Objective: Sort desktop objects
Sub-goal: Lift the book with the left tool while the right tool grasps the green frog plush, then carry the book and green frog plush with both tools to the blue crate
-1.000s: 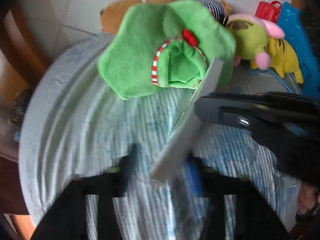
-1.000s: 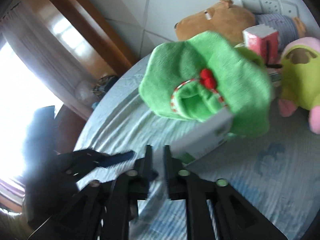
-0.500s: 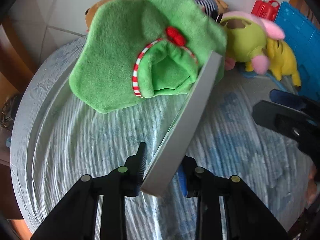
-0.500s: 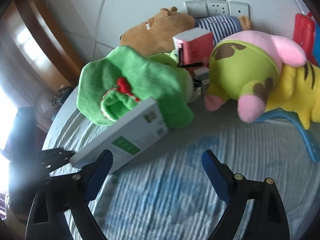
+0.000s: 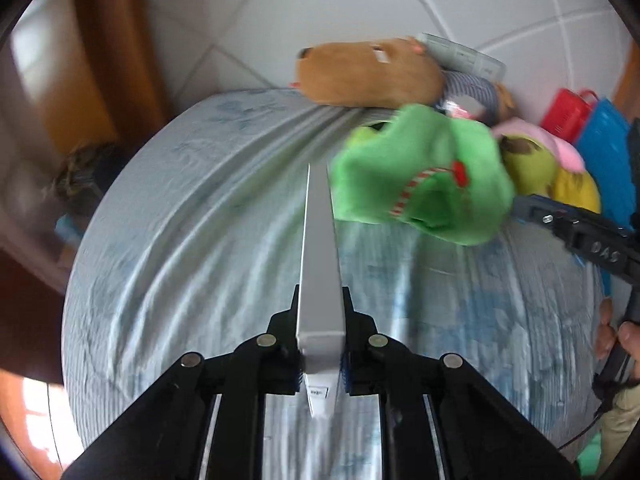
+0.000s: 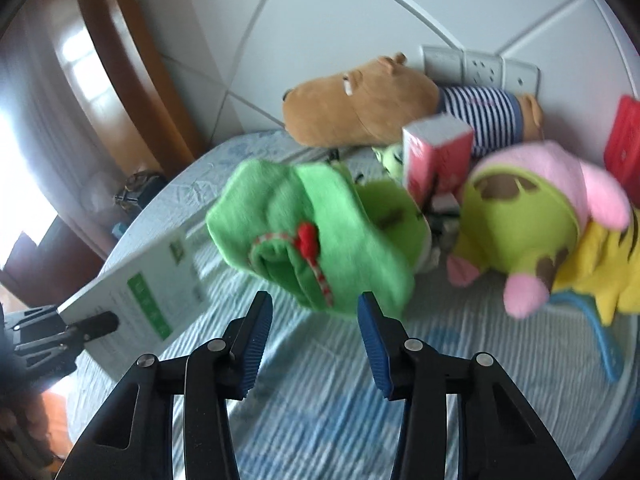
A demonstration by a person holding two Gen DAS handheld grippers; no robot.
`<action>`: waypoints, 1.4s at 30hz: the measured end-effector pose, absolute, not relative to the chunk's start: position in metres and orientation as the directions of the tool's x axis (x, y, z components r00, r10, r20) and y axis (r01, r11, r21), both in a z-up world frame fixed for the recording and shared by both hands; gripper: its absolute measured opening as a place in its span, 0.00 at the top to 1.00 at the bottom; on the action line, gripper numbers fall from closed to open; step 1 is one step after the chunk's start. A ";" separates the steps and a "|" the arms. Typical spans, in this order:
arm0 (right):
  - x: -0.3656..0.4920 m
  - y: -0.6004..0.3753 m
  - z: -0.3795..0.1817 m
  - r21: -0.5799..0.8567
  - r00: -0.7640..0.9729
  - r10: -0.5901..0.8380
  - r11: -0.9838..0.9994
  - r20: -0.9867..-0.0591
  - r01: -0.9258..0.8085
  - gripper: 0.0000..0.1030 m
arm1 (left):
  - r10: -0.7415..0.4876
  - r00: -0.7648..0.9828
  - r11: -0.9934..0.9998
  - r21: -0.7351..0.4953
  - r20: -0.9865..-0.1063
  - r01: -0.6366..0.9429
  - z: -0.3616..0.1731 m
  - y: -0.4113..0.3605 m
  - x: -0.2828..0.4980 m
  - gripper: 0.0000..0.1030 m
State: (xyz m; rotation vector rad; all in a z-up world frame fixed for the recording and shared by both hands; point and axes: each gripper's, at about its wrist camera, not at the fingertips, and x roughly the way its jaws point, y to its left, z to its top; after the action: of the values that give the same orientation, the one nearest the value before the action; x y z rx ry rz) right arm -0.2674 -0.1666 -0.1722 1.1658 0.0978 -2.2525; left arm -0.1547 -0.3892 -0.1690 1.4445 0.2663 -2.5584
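My left gripper is shut on a flat white box with green print, held edge-on above the striped blue tablecloth. The box also shows in the right wrist view, clamped at its lower left end. My right gripper is open and empty, just in front of a green plush with a red-and-white trim; the plush also shows in the left wrist view, to the right of the box.
Against the tiled wall lie a brown plush in a striped shirt, a pink carton, a green-and-pink plush, a yellow plush, a red case and a blue case. A wall socket strip sits behind them.
My left gripper has swung the box left, away from the green plush, and turned it edge-on. My right gripper has narrowed somewhat and come close to the green plush.
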 end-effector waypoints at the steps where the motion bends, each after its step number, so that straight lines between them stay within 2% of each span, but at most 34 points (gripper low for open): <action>1: -0.271 -0.171 -0.172 0.181 -0.448 -0.459 -0.825 -0.767 0.535 0.53 | -0.080 -0.497 -0.963 -0.062 -0.864 0.263 -0.173 -0.395 -0.156 0.87; 4: -0.281 -0.179 -0.171 0.134 -0.468 -0.436 -0.825 -0.769 0.549 0.34 | -0.070 -0.474 -0.957 -0.075 -0.878 0.280 -0.190 -0.402 -0.160 0.87; 6: -0.290 -0.186 -0.171 0.093 -0.474 -0.416 -0.818 -0.776 0.567 0.01 | -0.066 -0.452 -0.956 -0.073 -0.889 0.283 -0.204 -0.398 -0.166 0.87; 10: -0.305 -0.193 -0.183 0.065 -0.462 -0.398 -0.809 -0.793 0.584 0.00 | -0.059 -0.404 -0.953 -0.068 -0.913 0.294 -0.230 -0.396 -0.183 0.87; 11: -0.308 -0.193 -0.188 0.075 -0.455 -0.403 -0.808 -0.794 0.584 0.03 | -0.059 -0.398 -0.952 -0.068 -0.916 0.298 -0.234 -0.397 -0.184 0.87; 12: -0.311 -0.193 -0.193 0.087 -0.448 -0.409 -0.807 -0.795 0.584 0.20 | -0.059 -0.393 -0.951 -0.068 -0.918 0.301 -0.239 -0.397 -0.188 0.87; 13: -0.314 -0.194 -0.198 0.100 -0.434 -0.414 -0.806 -0.800 0.584 0.39 | -0.059 -0.389 -0.950 -0.068 -0.919 0.304 -0.243 -0.398 -0.193 0.87; 14: -0.317 -0.194 -0.204 0.112 -0.416 -0.415 -0.804 -0.810 0.583 0.72 | -0.061 -0.385 -0.950 -0.064 -0.921 0.304 -0.247 -0.398 -0.198 0.87; 15: -0.319 -0.195 -0.210 0.123 -0.397 -0.416 -0.801 -0.818 0.586 0.78 | -0.064 -0.380 -0.951 -0.059 -0.923 0.303 -0.252 -0.398 -0.203 0.87; 19: -0.316 -0.199 -0.222 0.156 -0.333 -0.448 -0.759 -0.830 0.633 0.79 | -0.070 -0.365 -0.953 -0.045 -0.928 0.298 -0.266 -0.399 -0.217 0.87; 20: -0.317 -0.200 -0.225 0.153 -0.335 -0.448 -0.758 -0.829 0.634 0.71 | -0.069 -0.358 -0.953 -0.045 -0.931 0.300 -0.270 -0.400 -0.220 0.87; 21: -0.319 -0.201 -0.228 0.146 -0.342 -0.440 -0.764 -0.831 0.628 0.58 | -0.067 -0.353 -0.952 -0.046 -0.933 0.303 -0.273 -0.401 -0.223 0.87; 22: -0.321 -0.202 -0.231 0.144 -0.346 -0.435 -0.770 -0.831 0.622 0.51 | -0.067 -0.350 -0.951 -0.046 -0.935 0.305 -0.276 -0.402 -0.225 0.87; 24: -0.324 -0.204 -0.237 0.150 -0.349 -0.435 -0.777 -0.830 0.611 0.15 | -0.069 -0.346 -0.950 -0.044 -0.936 0.309 -0.282 -0.404 -0.230 0.87; 25: -0.324 -0.207 -0.241 0.152 -0.348 -0.436 -0.777 -0.830 0.611 0.09 | -0.071 -0.347 -0.950 -0.043 -0.935 0.310 -0.284 -0.404 -0.233 0.87; 26: -0.324 -0.209 -0.245 0.150 -0.349 -0.434 -0.777 -0.831 0.611 0.09 | -0.074 -0.361 -0.950 -0.044 -0.930 0.308 -0.283 -0.404 -0.235 0.87; 28: -0.322 -0.212 -0.250 0.118 -0.373 -0.406 -0.792 -0.834 0.599 0.21 | -0.087 -0.392 -0.949 -0.043 -0.916 0.312 -0.277 -0.404 -0.236 0.87; 29: -0.321 -0.211 -0.251 0.108 -0.384 -0.395 -0.801 -0.835 0.589 0.47 | -0.095 -0.407 -0.948 -0.042 -0.908 0.316 -0.273 -0.404 -0.236 0.88; 30: -0.321 -0.208 -0.250 0.111 -0.391 -0.392 -0.810 -0.832 0.576 0.63 | -0.099 -0.422 -0.948 -0.043 -0.901 0.314 -0.269 -0.403 -0.236 0.88; 32: -0.319 -0.202 -0.245 0.142 -0.388 -0.415 -0.811 -0.823 0.567 0.80 | -0.102 -0.447 -0.952 -0.044 -0.889 0.304 -0.258 -0.398 -0.234 0.89; 42: -0.267 -0.190 -0.162 0.066 -0.524 -0.430 -0.815 -0.735 0.576 0.82 | -0.054 -0.551 -0.976 -0.073 -0.833 0.207 -0.178 -0.354 -0.200 0.89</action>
State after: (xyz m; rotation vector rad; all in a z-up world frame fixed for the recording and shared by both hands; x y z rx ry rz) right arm -0.2669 -0.1903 -0.1619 1.0471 0.2478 -2.3164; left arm -0.2001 -0.3539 -0.1783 1.4041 0.2448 -2.6310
